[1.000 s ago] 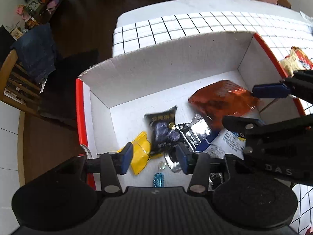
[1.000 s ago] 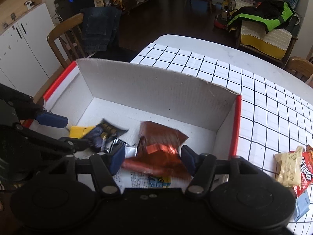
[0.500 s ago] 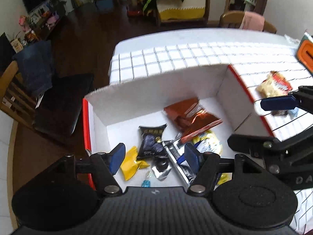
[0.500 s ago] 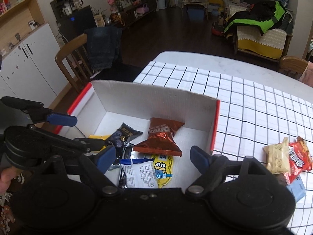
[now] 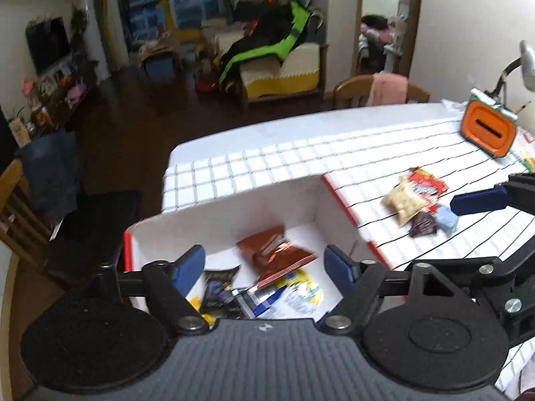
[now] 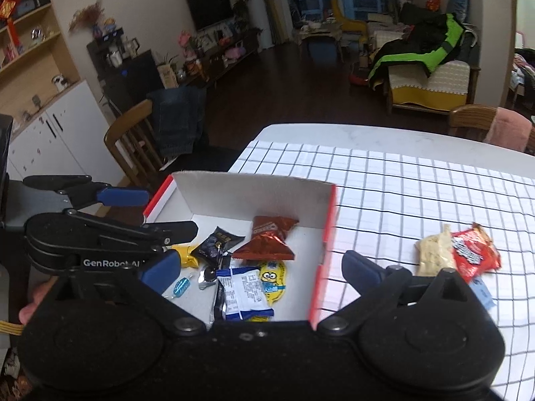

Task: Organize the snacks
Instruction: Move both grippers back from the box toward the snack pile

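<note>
Both claws, left claw [image 5: 264, 267] and right claw [image 6: 259, 275], are opening and empty above the box [image 6: 247, 197]. The orange snack bag [image 6: 267, 239] lies inside, seemingly well below the fingers. Loose snacks [image 6: 458, 255] lie right on the tabletop [image 6: 401, 183].

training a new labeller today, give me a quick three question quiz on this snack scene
1. True or false: the red-brown snack bag lies inside the cardboard box.
2. Which snacks are still out on the checked tablecloth? A) the beige packet and the red packet B) the yellow cartoon packet C) the blue wrapped candy
3. Fill in: the right tool has ____ between its pads.

Key
1. True.
2. A; the other two are in the box.
3. Nothing; its jaws are opening, empty, above the box. The left tool is also opening and empty.
</note>
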The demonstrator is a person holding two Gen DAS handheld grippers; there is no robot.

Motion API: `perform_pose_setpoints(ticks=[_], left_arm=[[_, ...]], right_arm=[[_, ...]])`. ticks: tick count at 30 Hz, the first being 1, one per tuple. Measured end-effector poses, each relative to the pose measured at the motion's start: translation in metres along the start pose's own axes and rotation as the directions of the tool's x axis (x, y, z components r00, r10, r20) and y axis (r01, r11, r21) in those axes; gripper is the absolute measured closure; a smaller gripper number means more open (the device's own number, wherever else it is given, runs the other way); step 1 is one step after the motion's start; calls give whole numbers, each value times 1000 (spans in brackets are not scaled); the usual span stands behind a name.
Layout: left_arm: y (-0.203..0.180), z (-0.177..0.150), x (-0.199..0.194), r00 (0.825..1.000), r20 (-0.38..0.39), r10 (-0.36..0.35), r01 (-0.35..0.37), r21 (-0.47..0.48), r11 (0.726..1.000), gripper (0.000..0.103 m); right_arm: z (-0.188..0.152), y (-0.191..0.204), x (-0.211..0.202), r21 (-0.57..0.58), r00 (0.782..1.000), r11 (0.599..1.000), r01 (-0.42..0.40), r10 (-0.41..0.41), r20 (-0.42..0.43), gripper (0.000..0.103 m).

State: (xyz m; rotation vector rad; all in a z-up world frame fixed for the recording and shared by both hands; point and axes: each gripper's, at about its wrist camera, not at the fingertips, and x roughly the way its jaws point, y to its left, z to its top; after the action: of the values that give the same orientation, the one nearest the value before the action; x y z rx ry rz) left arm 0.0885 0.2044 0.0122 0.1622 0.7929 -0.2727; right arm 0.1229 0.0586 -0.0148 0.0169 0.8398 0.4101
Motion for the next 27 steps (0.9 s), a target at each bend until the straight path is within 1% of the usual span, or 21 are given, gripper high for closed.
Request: perform_pose_setpoints(ticks=[3, 6, 11, 13, 16, 19, 21, 24, 27], left_arm=[[-13, 6, -5, 1000, 27, -14, 13, 9, 1000, 19], [-29, 11, -2, 999, 27, -43, 43, 15, 999, 19], [-62, 19, 9, 999, 33, -37, 37, 19, 999, 19], [-75, 23, 15, 999, 26, -48, 48, 13, 999, 19], [-95, 31, 26, 998, 5, -68, 68, -1, 998, 19], [-113, 39, 40, 994, -25, -103, 102, -37, 994, 19], [-128, 43, 52, 993, -43, -108, 106, -46, 993, 19], [-152, 48, 73, 989, -79, -123, 120, -50, 992, 19], [-171, 54, 99, 983, -125, -134, 124, -79, 989, 19]], right_arm=[[-5, -12, -13, 10, 1000, 1000, 22, -22, 21, 0], [-12, -28, -25, 8, 998, 999, 48, -48, 41, 0], [-22, -62, -37, 13, 996, 996, 83, -83, 33, 0], [-25, -79, -41, 13, 995, 995, 99, -99, 26, 0], [-30, -103, -46, 5, 990, 990, 140, -141, 15, 0], [-36, -126, -43, -20, 986, 986, 165, -165, -4, 0], [-40, -144, -39, -41, 983, 982, 184, -185, -16, 0], [-48, -170, -31, -51, 981, 981, 185, -188, -40, 0], [-51, -196, -19, -61, 978, 979, 195, -199, -65, 1]])
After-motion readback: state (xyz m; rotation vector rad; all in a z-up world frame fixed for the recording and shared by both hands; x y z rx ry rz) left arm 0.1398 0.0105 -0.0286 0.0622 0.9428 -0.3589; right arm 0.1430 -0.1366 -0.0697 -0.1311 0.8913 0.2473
